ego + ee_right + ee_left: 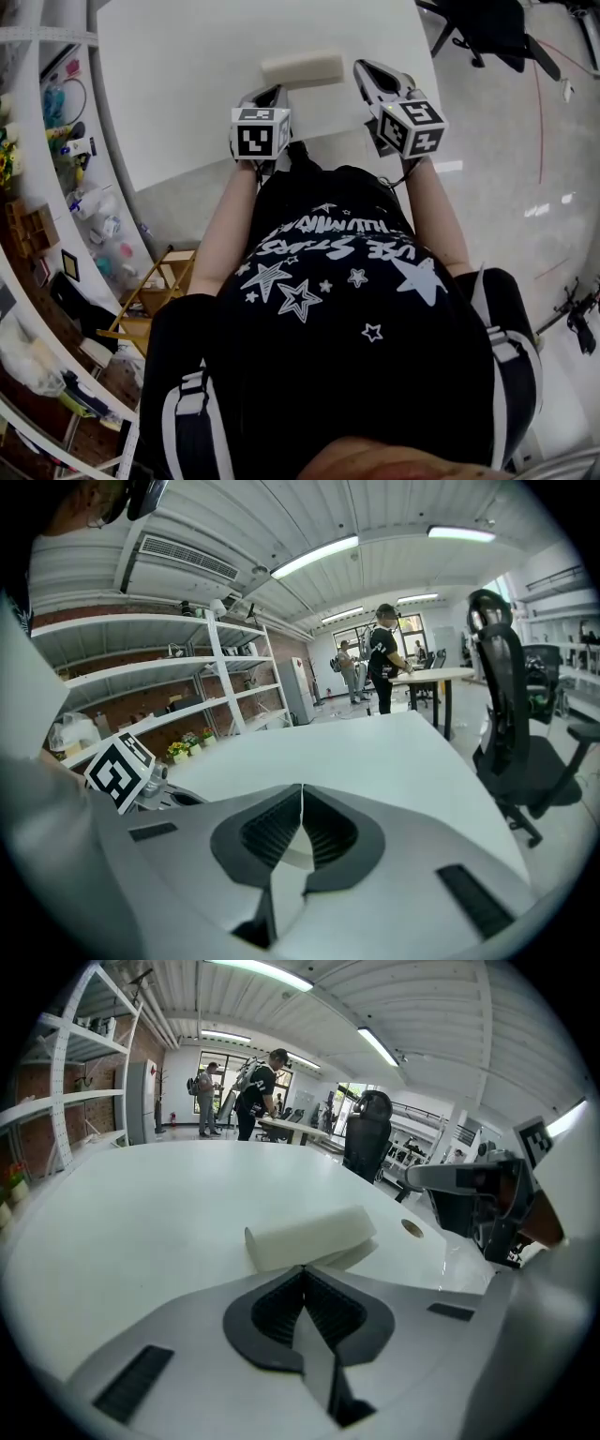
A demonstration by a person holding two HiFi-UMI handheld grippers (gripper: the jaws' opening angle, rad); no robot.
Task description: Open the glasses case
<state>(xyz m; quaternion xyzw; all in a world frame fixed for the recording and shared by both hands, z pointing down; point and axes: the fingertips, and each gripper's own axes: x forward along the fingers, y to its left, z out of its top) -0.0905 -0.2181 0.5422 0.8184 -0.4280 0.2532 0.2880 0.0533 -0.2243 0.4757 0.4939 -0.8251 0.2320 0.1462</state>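
Note:
A cream, closed glasses case (302, 70) lies on the white table (187, 84), near its front edge. My left gripper (275, 92) is shut and empty, its tips just short of the case's left end. In the left gripper view the case (309, 1237) lies right beyond the closed left gripper (302, 1269). My right gripper (362, 67) is shut too and sits just right of the case's right end, apart from it. The right gripper view shows the closed right gripper (302, 787) over bare table; the case is hidden there, and the left gripper's marker cube (119, 769) shows at left.
A black office chair (487, 28) stands beyond the table's right corner. Shelves with clutter (56, 187) and a wooden rack (155, 291) line the left. A round hole (411, 1228) sits in the tabletop past the case. People (255, 1091) stand at a far table.

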